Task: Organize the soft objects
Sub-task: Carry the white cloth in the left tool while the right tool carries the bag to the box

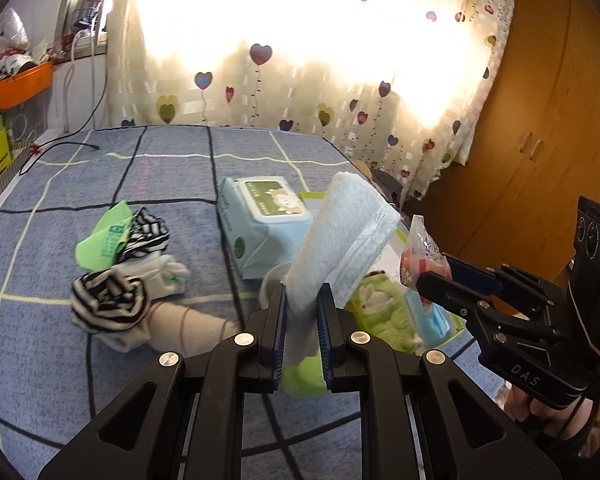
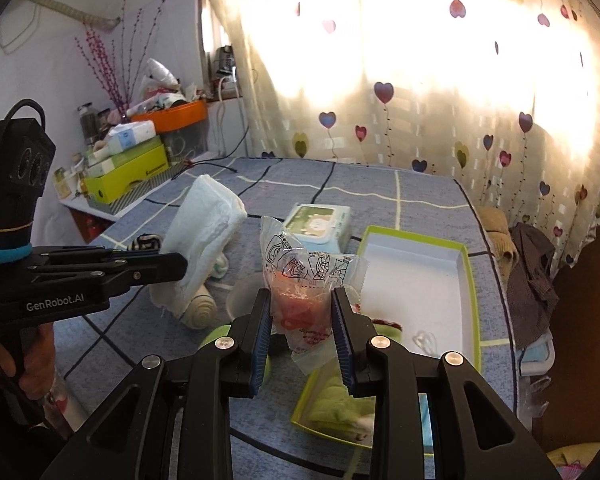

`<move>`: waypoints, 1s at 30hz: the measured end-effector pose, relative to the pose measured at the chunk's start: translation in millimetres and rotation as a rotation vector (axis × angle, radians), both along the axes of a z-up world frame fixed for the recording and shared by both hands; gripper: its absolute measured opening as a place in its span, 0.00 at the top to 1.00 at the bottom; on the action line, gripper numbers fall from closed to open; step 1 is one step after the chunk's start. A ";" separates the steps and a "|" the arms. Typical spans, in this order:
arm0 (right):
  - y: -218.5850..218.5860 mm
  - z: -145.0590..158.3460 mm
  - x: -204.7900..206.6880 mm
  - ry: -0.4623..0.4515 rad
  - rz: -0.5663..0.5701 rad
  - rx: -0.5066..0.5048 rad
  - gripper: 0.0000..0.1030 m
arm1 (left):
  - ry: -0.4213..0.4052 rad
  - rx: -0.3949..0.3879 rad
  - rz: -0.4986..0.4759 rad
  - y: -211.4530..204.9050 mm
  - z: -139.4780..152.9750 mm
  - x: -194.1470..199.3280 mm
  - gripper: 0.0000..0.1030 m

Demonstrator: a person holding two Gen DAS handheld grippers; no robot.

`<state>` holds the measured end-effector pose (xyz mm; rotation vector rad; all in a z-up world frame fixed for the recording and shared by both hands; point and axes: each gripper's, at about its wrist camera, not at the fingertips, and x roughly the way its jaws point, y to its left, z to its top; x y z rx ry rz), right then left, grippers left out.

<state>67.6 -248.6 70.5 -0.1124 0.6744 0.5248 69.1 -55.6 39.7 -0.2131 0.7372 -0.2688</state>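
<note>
The left gripper (image 1: 302, 312) was clamped on the lower end of a folded pale-blue diaper (image 1: 340, 236), which stood tall above the bed (image 1: 100, 360). The right gripper (image 2: 302, 320) was pinched on a clear plastic packet (image 2: 304, 284) with something red inside, above the near end of the green-rimmed box (image 2: 466, 264). Gripped so low, the diaper could unfold or flop sideways. The slick packet could slide out of the pads and land beside the box.

Blown-out backlit curtain (image 1: 300, 40), fisheye-warped edges
</note>
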 end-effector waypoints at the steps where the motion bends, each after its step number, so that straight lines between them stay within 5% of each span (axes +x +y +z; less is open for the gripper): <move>1: -2.8 0.1 1.2 0.001 -0.006 0.001 0.73 | 0.000 0.000 -0.007 -3.8 0.7 2.2 0.85; 30: -68.1 -40.0 54.9 0.102 -0.156 -0.008 0.73 | 0.086 0.030 -0.119 -71.4 -11.6 62.5 0.85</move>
